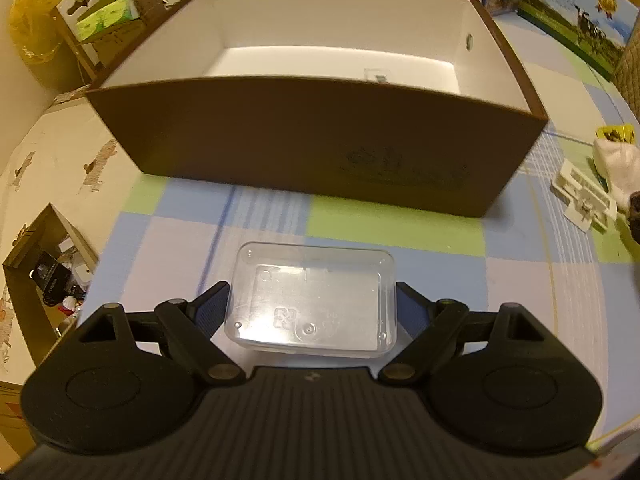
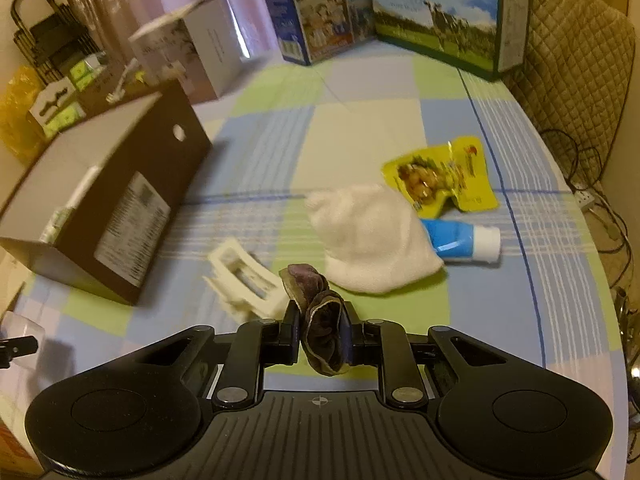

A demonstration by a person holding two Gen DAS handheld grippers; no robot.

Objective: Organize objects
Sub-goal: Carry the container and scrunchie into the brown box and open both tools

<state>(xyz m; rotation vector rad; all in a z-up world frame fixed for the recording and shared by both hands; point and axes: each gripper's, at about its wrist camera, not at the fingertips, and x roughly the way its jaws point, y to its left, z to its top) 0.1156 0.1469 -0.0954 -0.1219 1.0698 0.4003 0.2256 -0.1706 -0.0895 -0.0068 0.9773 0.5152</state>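
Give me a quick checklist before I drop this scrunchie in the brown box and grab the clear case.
1. Right gripper shut on the scrunchie: ok.
2. Brown box open on top: ok.
3. Room left inside the box: ok, mostly bare floor.
4. Left gripper open around the clear case: ok.
5. Fingers touching the case: cannot tell.
6. Right gripper over the box: not ok, box sits off to its left.

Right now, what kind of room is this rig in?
Probably a home, likely a dining or living area: a checked tablecloth on the table, retail milk cartons at its far edge, a quilted chair cover, and tissue packs stacked on a side shelf.
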